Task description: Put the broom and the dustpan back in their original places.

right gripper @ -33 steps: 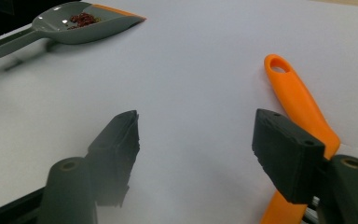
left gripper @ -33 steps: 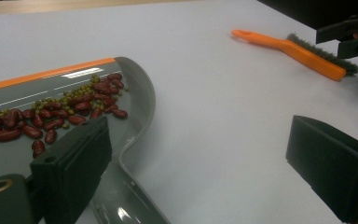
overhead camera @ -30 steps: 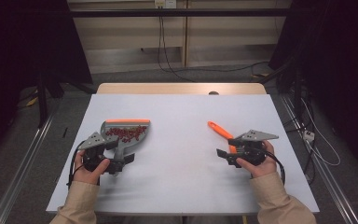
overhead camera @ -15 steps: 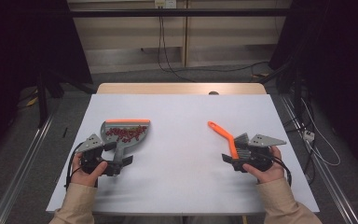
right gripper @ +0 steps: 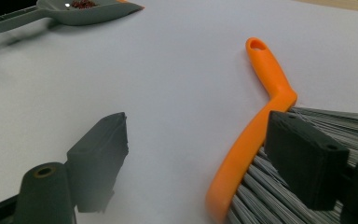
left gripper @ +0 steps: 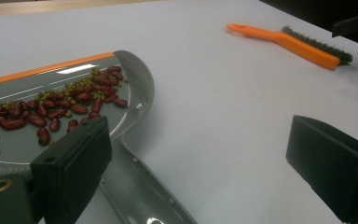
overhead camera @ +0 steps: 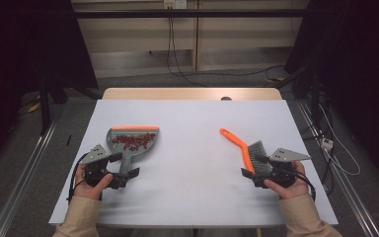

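A grey dustpan [overhead camera: 133, 140] with an orange lip lies at the left of the white table and holds red and small green beans [left gripper: 70, 100]. Its handle [overhead camera: 125, 164] runs back between the jaws of my left gripper [overhead camera: 123, 166], which stand wide apart [left gripper: 196, 140] without pressing on it. At the right an orange-handled brush [overhead camera: 237, 144] lies flat on the table, its grey bristles [right gripper: 279, 186] toward my right gripper [overhead camera: 254, 166]. That gripper's jaws have just been opening and stand open [right gripper: 198, 128]. The brush's back lies between them, and one jaw is over the bristles.
The white table top [overhead camera: 192, 128] spreads wide between the dustpan and the brush. Its far edge is a wooden strip [overhead camera: 192, 94]. Rails and cables lie on the floor on both sides [overhead camera: 325, 143].
My right gripper has drawn back to the right and toward the person, which uncovers the brush's bristles. The brush and the left hand have stayed put.
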{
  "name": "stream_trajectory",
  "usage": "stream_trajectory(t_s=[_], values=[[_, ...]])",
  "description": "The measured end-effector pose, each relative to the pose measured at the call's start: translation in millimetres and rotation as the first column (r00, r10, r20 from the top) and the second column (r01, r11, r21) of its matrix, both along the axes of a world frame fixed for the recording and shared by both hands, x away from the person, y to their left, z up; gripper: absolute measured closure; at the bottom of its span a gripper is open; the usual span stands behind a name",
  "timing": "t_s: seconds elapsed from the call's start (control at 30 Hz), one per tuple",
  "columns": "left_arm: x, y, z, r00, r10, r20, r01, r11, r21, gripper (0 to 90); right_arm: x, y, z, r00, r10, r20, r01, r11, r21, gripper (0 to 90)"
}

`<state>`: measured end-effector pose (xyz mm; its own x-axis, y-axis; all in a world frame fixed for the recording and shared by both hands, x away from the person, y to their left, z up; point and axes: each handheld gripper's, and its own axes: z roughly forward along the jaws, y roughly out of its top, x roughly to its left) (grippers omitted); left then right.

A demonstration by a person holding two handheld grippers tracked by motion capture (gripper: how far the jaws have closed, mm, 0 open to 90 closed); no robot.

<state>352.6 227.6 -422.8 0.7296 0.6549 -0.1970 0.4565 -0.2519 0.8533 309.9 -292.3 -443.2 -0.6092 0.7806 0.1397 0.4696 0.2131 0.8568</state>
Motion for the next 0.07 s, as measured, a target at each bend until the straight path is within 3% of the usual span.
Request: stream_trajectory(t_s=[0.07], values=[[-0.1, 0.3, -0.1, 1.0, 0.006, -0.002, -0.006, 1.0, -0.002, 6.8, 0.6, 0.4, 0.1, 1.0, 0.0, 0.004, 0.0, 1.0, 0.001, 21.2]])
